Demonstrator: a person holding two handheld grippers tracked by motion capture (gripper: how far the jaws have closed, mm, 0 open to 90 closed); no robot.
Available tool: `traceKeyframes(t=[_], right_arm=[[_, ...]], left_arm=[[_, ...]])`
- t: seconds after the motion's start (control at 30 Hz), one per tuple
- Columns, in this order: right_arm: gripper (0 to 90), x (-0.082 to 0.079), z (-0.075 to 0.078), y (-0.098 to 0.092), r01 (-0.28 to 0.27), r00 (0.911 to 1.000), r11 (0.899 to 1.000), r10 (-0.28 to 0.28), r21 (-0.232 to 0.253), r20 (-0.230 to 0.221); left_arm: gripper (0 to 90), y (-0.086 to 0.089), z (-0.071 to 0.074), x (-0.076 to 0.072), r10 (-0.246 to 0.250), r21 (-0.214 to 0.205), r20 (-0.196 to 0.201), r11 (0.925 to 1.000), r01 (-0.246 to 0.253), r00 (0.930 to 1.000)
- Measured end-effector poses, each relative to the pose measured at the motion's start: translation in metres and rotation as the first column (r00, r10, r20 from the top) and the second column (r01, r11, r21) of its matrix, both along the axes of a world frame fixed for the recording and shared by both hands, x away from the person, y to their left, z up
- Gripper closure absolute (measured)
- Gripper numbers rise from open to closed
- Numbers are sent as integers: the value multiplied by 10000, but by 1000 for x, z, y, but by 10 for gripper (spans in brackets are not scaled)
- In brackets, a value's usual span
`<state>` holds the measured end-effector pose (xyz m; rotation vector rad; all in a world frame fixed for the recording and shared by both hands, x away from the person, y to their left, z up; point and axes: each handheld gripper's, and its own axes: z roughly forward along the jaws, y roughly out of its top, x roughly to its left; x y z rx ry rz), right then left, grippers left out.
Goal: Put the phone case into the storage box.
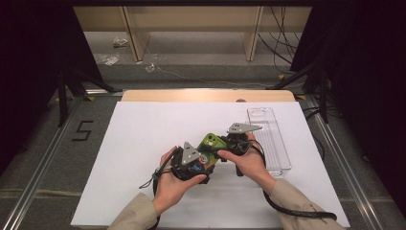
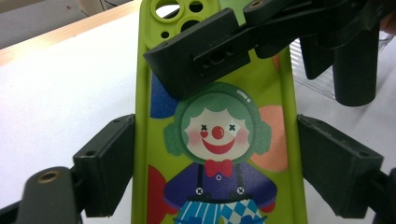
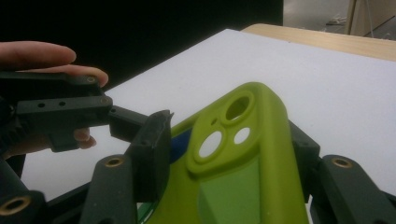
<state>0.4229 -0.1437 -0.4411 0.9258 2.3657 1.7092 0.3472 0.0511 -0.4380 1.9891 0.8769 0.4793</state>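
Surface: white table sheet (image 1: 143, 143) on a wooden table, dark room around it; I read it from the high view.
Side item: clear plastic tray (image 1: 270, 139) lies on the sheet just right of my hands, its length running away from me.
Work piece: green phone case (image 1: 211, 145) with a clown print, held above the sheet between both grippers, near the front middle.
Long axis: case runs from the left gripper up and away toward the right gripper, camera cutouts (image 3: 224, 128) at the far end.
Left gripper (image 2: 217, 156): clamped across the case's width at the clown end, pads against both long edges.
Right gripper (image 3: 229, 154): jaws straddle the camera end from the opposite direction; one jaw looks to be against the side wall, the other is half hidden, so I judge it closing but cannot confirm a grip.
Deciding relation: the two grippers face each other along the case's length; the right one is nearer the cutouts.
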Motion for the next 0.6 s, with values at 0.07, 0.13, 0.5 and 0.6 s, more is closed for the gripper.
traceKeyframes(t=[0.07, 0.13, 0.5, 0.6], right_arm=[[486, 0, 0, -1, 36, 10000, 10000, -36, 75, -43], [501, 0, 1, -1, 39, 9999, 9999, -37, 151, -114], [652, 0, 5, 0, -227, 9995, 9985, 238, 496, -217], [674, 0, 5, 1, -300, 9991, 9981, 314, 535, -270]], left_arm=[[162, 0, 0, 0, -3, -4, 0, 10000, 3, 10000], [162, 0, 0, 0, 6, -23, 4, 10000, -6, 10000], [163, -1, 0, 0, 27, 4, 32, 10000, -27, 10000], [163, -1, 0, 0, 15, 21, 62, 10000, -15, 10000]])
